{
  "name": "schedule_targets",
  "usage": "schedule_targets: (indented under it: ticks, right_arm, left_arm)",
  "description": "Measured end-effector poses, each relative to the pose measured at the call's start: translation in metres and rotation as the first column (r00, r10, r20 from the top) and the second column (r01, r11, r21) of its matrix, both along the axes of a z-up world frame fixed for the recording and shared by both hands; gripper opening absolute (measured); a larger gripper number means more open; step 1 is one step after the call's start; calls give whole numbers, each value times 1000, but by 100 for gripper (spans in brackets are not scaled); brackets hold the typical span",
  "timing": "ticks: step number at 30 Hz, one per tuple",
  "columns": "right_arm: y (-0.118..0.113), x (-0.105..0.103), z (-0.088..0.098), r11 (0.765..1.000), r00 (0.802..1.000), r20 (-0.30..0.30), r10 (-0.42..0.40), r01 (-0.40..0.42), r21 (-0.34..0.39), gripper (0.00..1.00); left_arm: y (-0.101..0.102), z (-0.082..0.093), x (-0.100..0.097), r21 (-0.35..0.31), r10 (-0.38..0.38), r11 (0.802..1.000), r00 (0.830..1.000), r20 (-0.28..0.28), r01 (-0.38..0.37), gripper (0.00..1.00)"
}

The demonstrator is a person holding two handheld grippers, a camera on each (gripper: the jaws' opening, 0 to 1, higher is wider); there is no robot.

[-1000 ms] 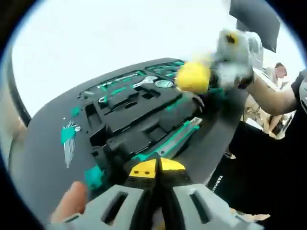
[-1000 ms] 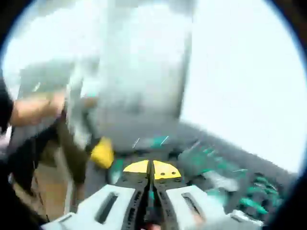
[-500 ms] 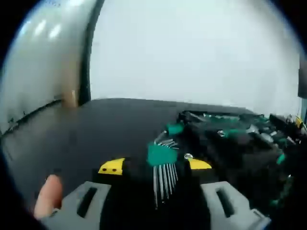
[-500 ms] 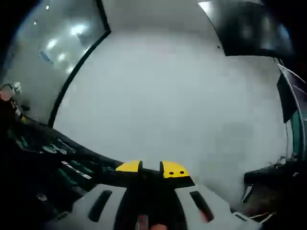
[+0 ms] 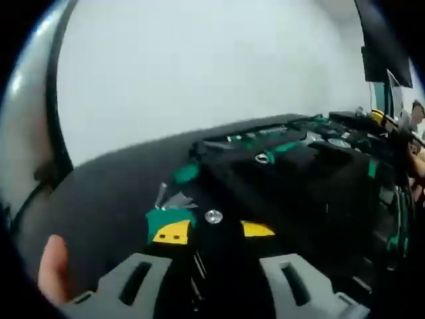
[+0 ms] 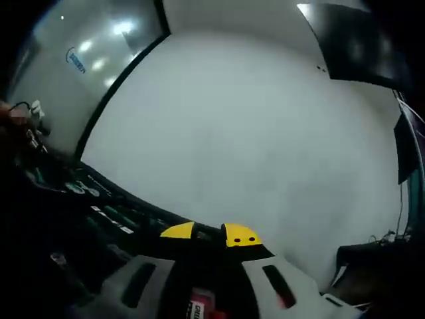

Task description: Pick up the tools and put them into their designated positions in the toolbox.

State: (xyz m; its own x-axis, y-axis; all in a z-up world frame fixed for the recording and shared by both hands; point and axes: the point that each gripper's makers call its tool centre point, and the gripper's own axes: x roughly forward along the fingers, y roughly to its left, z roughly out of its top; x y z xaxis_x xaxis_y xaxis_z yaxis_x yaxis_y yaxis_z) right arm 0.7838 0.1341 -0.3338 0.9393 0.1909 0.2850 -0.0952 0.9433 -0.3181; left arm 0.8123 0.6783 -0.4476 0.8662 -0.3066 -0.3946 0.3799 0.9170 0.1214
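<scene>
In the left gripper view, the left gripper (image 5: 211,232) hangs low over a dark mat (image 5: 99,199) with its yellow-tipped jaws well apart. Between and just ahead of them lies the hex key set (image 5: 169,216), a green holder with pale metal keys; the holder sits close against the left-hand jaw tip. The picture is soft here, so the set's long axis is hard to fix, though it seems to run roughly along the gripper's line of reach, keys pointing back toward the gripper. Beyond the jaws, ahead and to the right, the open toolbox (image 5: 312,173) spreads out, its black foam tray carrying green-handled tools in their slots. A fingertip (image 5: 52,269) of the person shows at the lower left beside the gripper body. In the right gripper view, the right gripper (image 6: 209,234) points mostly at a pale wall, with the toolbox edge off to its left; its yellow tips stand close, a narrow gap between them, and I cannot tell whether anything is held. The left gripper is plainly the nearer to the hex key set, so the pick likely falls to it: closing across the green holder.
</scene>
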Motion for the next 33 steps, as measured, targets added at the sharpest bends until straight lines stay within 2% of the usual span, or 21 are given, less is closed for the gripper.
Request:
schedule_targets:
  ticks: [2, 3, 5, 6, 7, 8, 9, 11, 12, 13, 15, 17, 19, 20, 21, 22, 24, 26, 28, 31, 33]
  right_arm:
    - [0, 1, -2, 1000, 1000, -10, -6, 6, -12, 13]
    - [-1, 0, -1, 1000, 1000, -8, -12, 12, -13, 13]
    - [-2, 0, -1, 1000, 1000, -6, -13, 13, -4, 13]
    - [-2, 1, -2, 1000, 1000, -12, -14, 14, -6, 13]
    - [-2, 3, -4, 1000, 1000, -20, -17, 16, -14, 13]
    - [-2, 3, -4, 1000, 1000, -21, -16, 15, -15, 13]
    - [-1, 2, -4, 1000, 1000, -20, -13, 12, -15, 13]
    - [1, 2, -3, 1000, 1000, -17, -11, 11, -21, 13]
    - [2, 3, -4, 1000, 1000, -18, -11, 11, -29, 13]
    - [3, 2, -5, 999, 1000, -20, -9, 9, -38, 13]
    - [4, 3, -6, 999, 1000, -15, -8, 7, -43, 13]
    - [5, 3, -6, 999, 1000, -12, -6, 6, -48, 13]
    - [4, 4, -6, 999, 1000, -14, -10, 9, -54, 13]
    - [3, 4, -7, 999, 1000, -16, -12, 12, -53, 13]
    - [3, 4, -7, 998, 1000, -18, -15, 14, -54, 13]
    - [1, 5, -8, 998, 1000, -24, -21, 19, -57, 13]
    - [-1, 4, -7, 999, 1000, -22, -17, 16, -42, 13]
    - [-3, 3, -5, 1000, 1000, -17, -13, 12, -26, 13]
    - [-3, 4, -6, 1000, 1000, -21, -11, 11, -19, 13]
    - [-2, 4, -5, 1000, 1000, -21, 2, -2, -12, 13]
    - [-1, 4, -5, 1000, 1000, -22, 12, -12, -7, 13]
  left_arm:
    - [0, -1, 6, -36, 35, 999, 999, 9, -35, 20]
    - [1, 0, 7, -90, 73, 993, 997, -28, -75, 10]
    - [0, -1, 2, -208, 140, 964, 982, -129, -165, 7]
    - [13, 5, 7, -189, 163, 965, 980, -110, -182, 7]
    - [16, 20, 10, -178, 207, 961, 978, -39, -211, 7]
    - [24, 33, 17, -153, 237, 960, 972, 8, -233, 7]
    - [22, 52, 22, -115, 271, 958, 960, 72, -261, 7]
    - [5, 77, 30, -118, 273, 959, 955, 118, -259, 7]
    - [-14, 93, 40, -152, 263, 959, 954, 146, -241, 7]
    - [-42, 103, 50, -185, 220, 964, 964, 147, -192, 7]
    - [-85, 103, 70, -179, 108, 980, 989, 104, -88, 7]
    - [-113, 93, 94, -186, 50, 982, 998, 49, -40, 7]
    - [-123, 83, 108, -162, 38, 986, 999, 9, -36, 7]
    - [-124, 72, 126, -165, 47, 985, 998, -40, -53, 7]
    - [-125, 66, 135, -163, 64, 984, 996, -61, -74, 7]
    - [-129, 55, 142, -172, 71, 981, 993, -98, -87, 7]
    - [-133, 46, 149, -218, 86, 969, 988, -130, -113, 7]
    - [-139, 44, 150, -230, 84, 967, 991, -106, -107, 7]
    - [-135, 38, 154, -168, 91, 980, 990, -104, -107, 7]
    - [-136, 35, 157, -182, 99, 977, 992, -84, -113, 8]
    - [-137, 38, 158, -194, 93, 976, 995, -41, -99, 9]
